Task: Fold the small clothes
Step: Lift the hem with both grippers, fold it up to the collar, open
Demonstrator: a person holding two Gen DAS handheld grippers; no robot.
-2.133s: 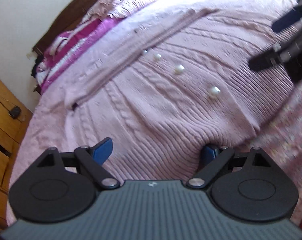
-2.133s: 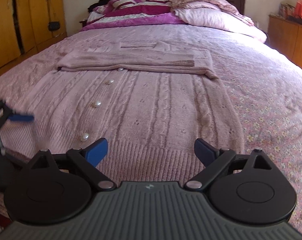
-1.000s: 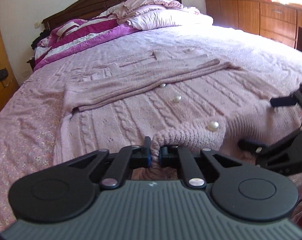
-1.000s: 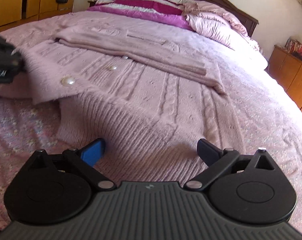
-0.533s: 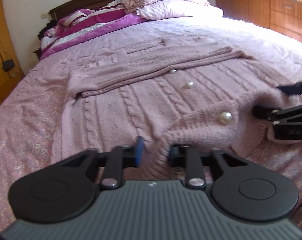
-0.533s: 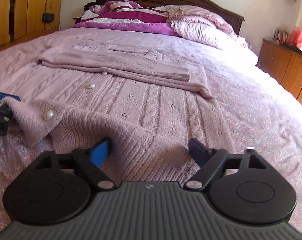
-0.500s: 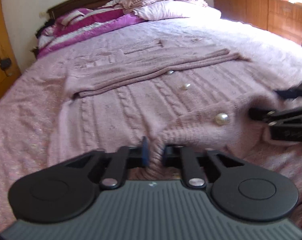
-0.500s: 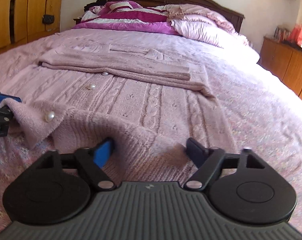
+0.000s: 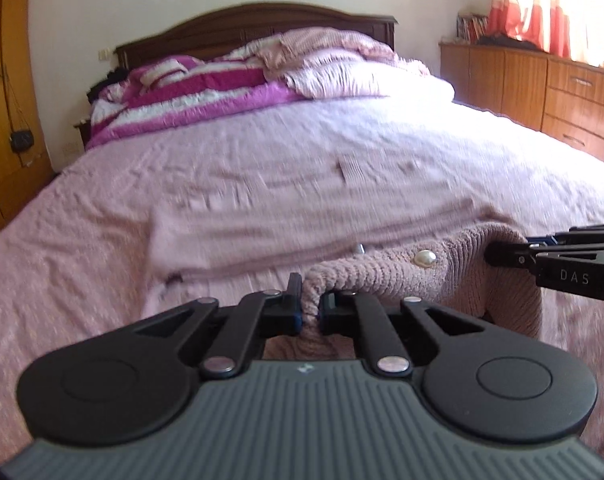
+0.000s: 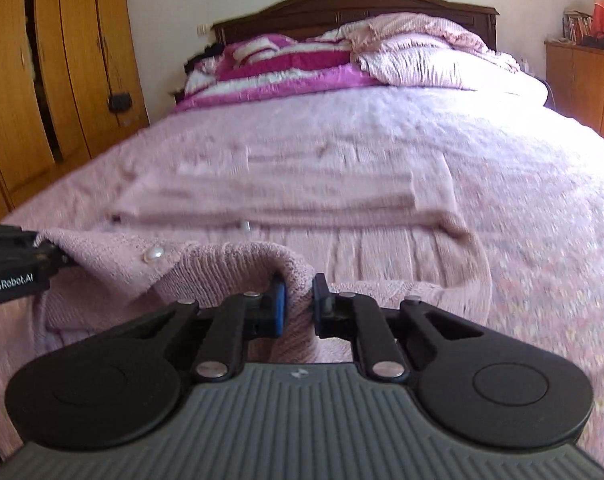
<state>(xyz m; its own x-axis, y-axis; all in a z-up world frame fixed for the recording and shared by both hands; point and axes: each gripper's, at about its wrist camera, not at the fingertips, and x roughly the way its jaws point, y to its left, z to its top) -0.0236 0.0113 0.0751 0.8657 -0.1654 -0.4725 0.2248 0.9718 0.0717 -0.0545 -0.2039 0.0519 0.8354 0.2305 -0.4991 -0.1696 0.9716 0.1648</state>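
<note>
**Pink knit hem pinched at both corners, body of the cardigan lying ahead**

Left wrist view. Woolly ribbed hem bunches between my left gripper (image 9: 310, 312); jaws pressed together on it, a hump of knit rising just past the tips. The cardigan (image 9: 261, 236) runs away from me up the bed (image 9: 81, 280), its long axis pointing toward the headboard (image 9: 253, 28), its far end already doubled over in a flat band with the sleeves across it. One pearl button (image 9: 424, 258) sits on the lifted edge between my two grips. My right gripper (image 9: 498, 254) comes in from the right side of the picture, tips buried in the same hem, near the button. Fabric between the two grips hangs as a short slack bridge, not taut.

Right wrist view. Same hem, other corner: my right jaws have just been closing and now clamp a thick roll of ribbing, blue pads biting either side. My left gripper shows at the left edge, holding its corner level with mine. Cable-stitch body lies flat ahead; bedspread beneath is a thinner, flecked pink cloth.

Judgement: both hands are equally near; the fold wants the hem carried straight forward over the body toward the doubled band. Soft, heavy knit will sag in the middle and may drag the lower layer.
</note>
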